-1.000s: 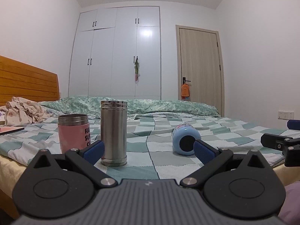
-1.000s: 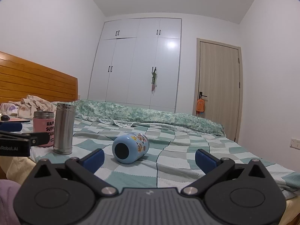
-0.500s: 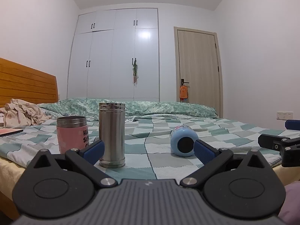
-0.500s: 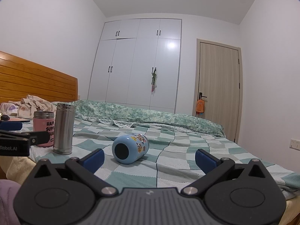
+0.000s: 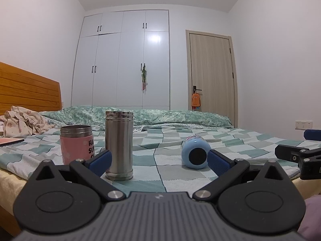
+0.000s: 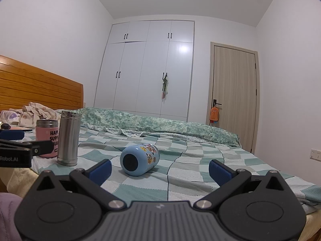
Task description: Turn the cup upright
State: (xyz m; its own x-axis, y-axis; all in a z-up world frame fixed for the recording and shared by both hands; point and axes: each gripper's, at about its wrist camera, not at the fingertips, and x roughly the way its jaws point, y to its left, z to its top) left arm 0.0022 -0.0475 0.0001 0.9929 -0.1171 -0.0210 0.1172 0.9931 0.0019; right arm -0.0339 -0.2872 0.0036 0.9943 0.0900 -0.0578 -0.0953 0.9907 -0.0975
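The blue cup (image 6: pixel 139 159) lay on its side right of the steel flask (image 6: pixel 68 138). Both grippers, left gripper (image 5: pixel 158 161) and right gripper (image 6: pixel 159 168), hung wide open, empty: approach stage, next likely a grasp across its body.

Three cups are on the bed (image 6: pixel 200 160) ahead of the claws: one blue cup (image 6: pixel 139 159) lying on its side, one steel cup (image 6: pixel 68 138) upright, one pink cup (image 6: pixel 47 138) upright.

We see a steel flask (image 5: pixel 119 145) standing upright on the checked bedspread (image 5: pixel 172 138), just beside a pink mug (image 5: pixel 77 143). Behind them stand a white wardrobe (image 5: pixel 128 60) and a wooden door (image 5: pixel 211 74).
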